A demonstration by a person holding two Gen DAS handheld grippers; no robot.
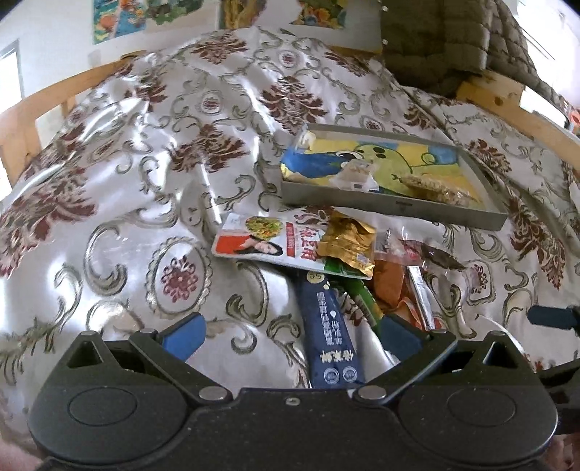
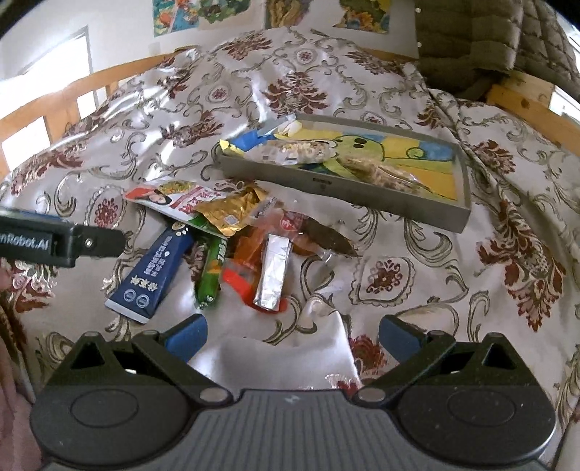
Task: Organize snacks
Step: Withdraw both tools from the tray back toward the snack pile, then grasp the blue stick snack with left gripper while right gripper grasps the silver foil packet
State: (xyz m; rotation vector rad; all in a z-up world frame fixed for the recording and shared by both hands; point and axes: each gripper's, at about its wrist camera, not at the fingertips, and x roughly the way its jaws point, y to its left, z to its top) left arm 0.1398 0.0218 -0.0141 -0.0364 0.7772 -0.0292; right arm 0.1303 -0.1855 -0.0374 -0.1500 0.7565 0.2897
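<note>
A pile of snack packets lies on the patterned cloth: a navy stick pack [image 1: 331, 333] [image 2: 152, 270], a green sausage pack [image 2: 212, 270], a gold foil pack [image 1: 346, 244] [image 2: 226, 210], a red-and-white pouch [image 1: 264, 237] [image 2: 166, 197], a silver bar [image 2: 272, 271] and a dark date-like packet [image 2: 326, 237]. A grey tray [image 1: 395, 208] [image 2: 326, 186] with a cartoon picture holds three snack packets. My left gripper [image 1: 291, 335] is open, its fingers either side of the navy pack's near end. My right gripper [image 2: 291, 335] is open and empty, short of the pile.
A wooden frame [image 1: 507, 98] runs round the cloth-covered surface. An olive quilted jacket [image 1: 453, 40] hangs at the back right. Posters [image 2: 181, 16] are on the far wall. Bare cloth lies to the left of the pile.
</note>
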